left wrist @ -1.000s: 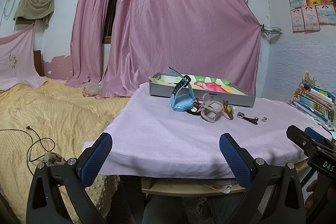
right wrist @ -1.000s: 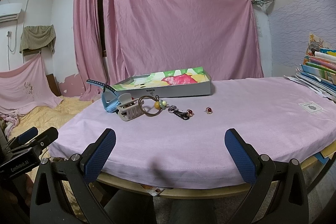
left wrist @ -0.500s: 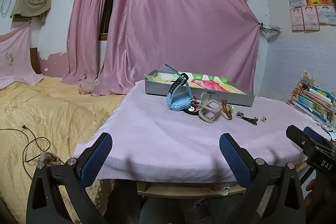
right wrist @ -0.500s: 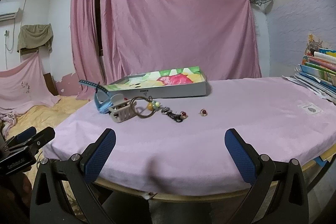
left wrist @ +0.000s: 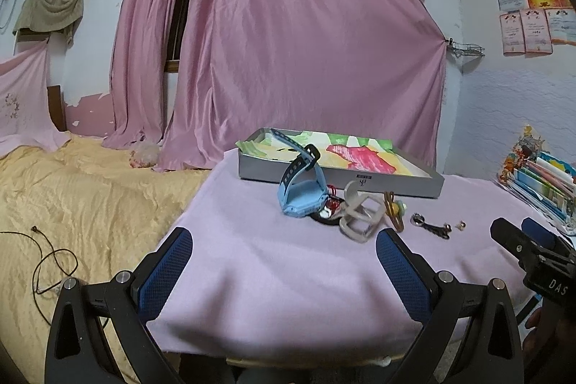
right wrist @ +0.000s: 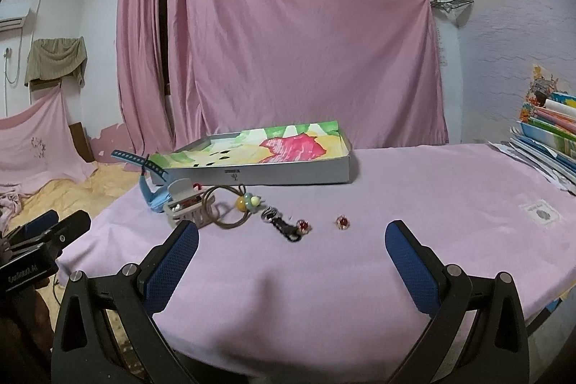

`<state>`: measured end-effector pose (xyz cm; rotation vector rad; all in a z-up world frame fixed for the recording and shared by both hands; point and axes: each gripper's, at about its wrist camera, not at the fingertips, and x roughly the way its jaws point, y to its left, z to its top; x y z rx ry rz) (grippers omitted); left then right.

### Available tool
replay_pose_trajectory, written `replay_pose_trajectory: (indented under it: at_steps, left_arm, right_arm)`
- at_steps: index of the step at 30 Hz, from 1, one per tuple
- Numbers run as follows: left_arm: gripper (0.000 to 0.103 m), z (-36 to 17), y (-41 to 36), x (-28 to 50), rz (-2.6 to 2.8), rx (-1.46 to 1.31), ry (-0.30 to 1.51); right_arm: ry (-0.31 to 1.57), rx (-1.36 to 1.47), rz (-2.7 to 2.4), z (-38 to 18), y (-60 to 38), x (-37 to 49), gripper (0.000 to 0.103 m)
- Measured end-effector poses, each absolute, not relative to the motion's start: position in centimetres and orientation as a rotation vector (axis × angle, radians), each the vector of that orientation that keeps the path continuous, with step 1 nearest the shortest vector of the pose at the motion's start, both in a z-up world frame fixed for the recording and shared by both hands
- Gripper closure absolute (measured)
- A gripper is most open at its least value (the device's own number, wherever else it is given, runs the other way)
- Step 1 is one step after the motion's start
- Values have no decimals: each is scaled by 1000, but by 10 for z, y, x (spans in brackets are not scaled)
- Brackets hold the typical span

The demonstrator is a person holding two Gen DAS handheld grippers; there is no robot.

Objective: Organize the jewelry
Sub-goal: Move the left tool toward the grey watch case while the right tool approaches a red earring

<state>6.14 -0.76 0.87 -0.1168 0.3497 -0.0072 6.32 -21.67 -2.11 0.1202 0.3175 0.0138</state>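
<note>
Left wrist: left gripper [left wrist: 284, 252] wide open, empty, blue watch [left wrist: 300, 195] just ahead — right wrist: right gripper [right wrist: 291, 247] gaping, empty too, red earring [right wrist: 342, 222] dead ahead between the fingers, so best approached low and centred.

Both hand-held grippers [left wrist: 284, 256] [right wrist: 291, 249] wide apart, empty.

White letters "DAS" stand on the right gripper [left wrist: 532, 242] body (rest cut off); the grey tray [right wrist: 288, 173] front wall bears a small label, probably unreadable.
</note>
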Motion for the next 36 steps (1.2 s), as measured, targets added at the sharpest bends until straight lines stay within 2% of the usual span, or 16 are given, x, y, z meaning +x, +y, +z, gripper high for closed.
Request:
replay_pose_trajectory:
  at_steps: [17,20,23,25,30,32,34,36]
  left_arm:
    - [1,12,-34,127,-146,-92,487]
    - [1,10,-40,135,-173,-81,512]
    - [1,9,-43,143,-189,-80,530]
    - [1,8,-45,147,-195,-79,539]
    - [10,5,-50,156,-214,-79,571]
    - [11,4,-52,159,-219,-75,584]
    - [15,4,-54,162,-227,-68,594]
    - [19,3,-56,166,-228,-55,608]
  right_arm:
    - [452,146,61,-14,-236,126,1]
    - [479,157,52,-18,-238,135,4]
    - [505,165,34,-22,-241,145,12]
    - [525,170,22,-24,-243,151,21]
    - [578,165,5,-30,-244,164,43]
    - [596,162,-10,-33,-244,167,44]
    - [617,163,-25,-34,-246,170,53]
    - [645,156,-44,-36,-247,174,57]
